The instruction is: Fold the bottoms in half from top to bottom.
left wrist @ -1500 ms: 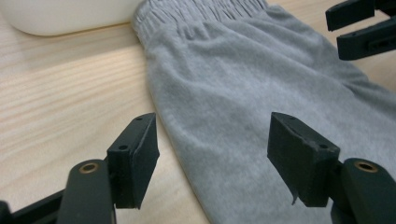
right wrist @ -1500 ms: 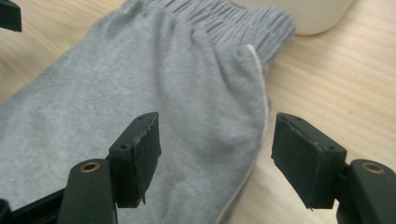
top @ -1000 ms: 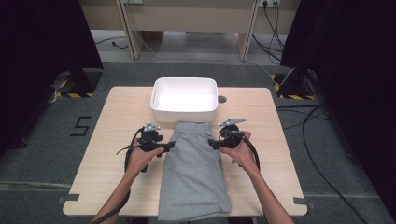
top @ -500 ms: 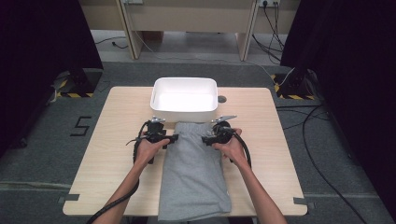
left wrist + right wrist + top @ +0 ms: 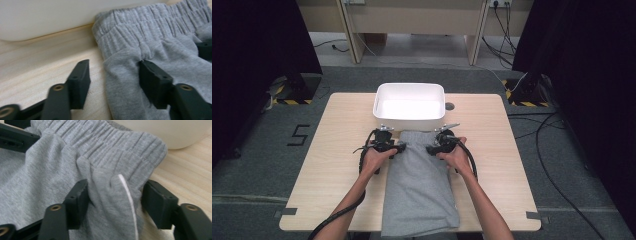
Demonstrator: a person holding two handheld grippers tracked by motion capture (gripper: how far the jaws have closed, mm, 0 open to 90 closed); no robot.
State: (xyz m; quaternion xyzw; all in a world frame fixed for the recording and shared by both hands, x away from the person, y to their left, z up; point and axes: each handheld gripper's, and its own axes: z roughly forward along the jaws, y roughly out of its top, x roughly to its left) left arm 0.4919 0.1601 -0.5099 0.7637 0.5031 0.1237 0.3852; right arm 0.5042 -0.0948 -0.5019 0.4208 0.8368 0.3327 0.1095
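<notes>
**Both grippers closing in on the waistband**

We have the grey trousers [image 5: 419,185] laid lengthwise down the middle of the table [image 5: 332,165], waistband at the far end, right against the white tub [image 5: 410,106], legs running back to the near edge and just over it. That layout hands us the two waistband corners, one per hand.

Our left gripper [image 5: 400,147] is at the left corner. In its own view one jaw sits on bare wood beside the cloth, the other rests on the fabric [image 5: 150,50] just below the elastic; the jaws have just been closing, but they straddle the edge without pinching it yet. Half open, we judge.

Our right gripper [image 5: 430,148] mirrors it on the right corner. Its jaws have been closing too, and here a bunched fold with a white seam [image 5: 112,202] stands up between them, touching both pads. It looks gathered, though whether it is firmly clamped we cannot tell.

Taking both corners should let us lift the waistband evenly, likely towards the tub.
</notes>
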